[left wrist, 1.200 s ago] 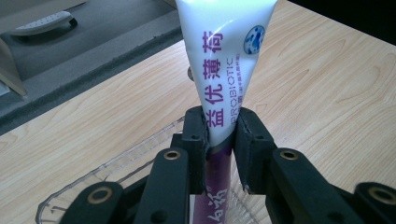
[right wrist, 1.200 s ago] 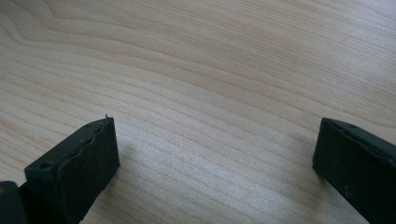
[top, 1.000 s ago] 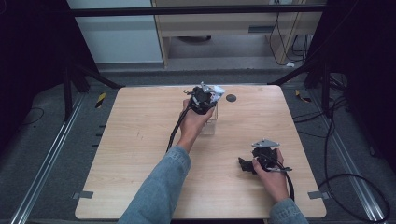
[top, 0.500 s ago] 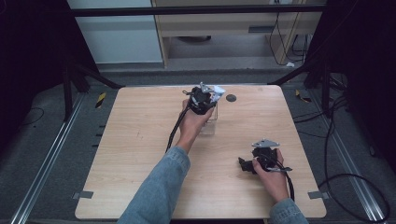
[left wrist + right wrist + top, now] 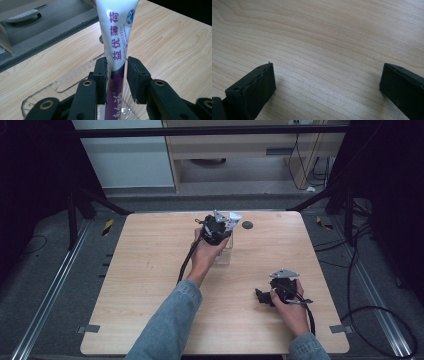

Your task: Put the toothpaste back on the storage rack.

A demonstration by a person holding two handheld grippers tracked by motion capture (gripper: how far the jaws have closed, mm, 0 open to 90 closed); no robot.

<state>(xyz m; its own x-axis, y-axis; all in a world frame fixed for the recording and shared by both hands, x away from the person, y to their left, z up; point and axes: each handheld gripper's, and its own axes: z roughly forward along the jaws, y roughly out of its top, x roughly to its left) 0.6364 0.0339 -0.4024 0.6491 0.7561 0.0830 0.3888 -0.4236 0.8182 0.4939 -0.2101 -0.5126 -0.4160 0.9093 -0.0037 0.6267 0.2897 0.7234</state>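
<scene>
Left gripper view puts the toothpaste tube (image 5: 117,45) upright between my jaws, its purple lower end down inside a clear plastic holder (image 5: 62,86) on the wooden table (image 5: 175,50). The left jaw touches the tube; the right stands just off it (so I judge the pinch loose or letting go). I read this as seating the tube in the holder; next I would spread the left gripper (image 5: 116,80) and lift clear without tipping it. My right gripper (image 5: 272,295) rests near the table's edge, jaws spread wide, holding nothing.
</scene>
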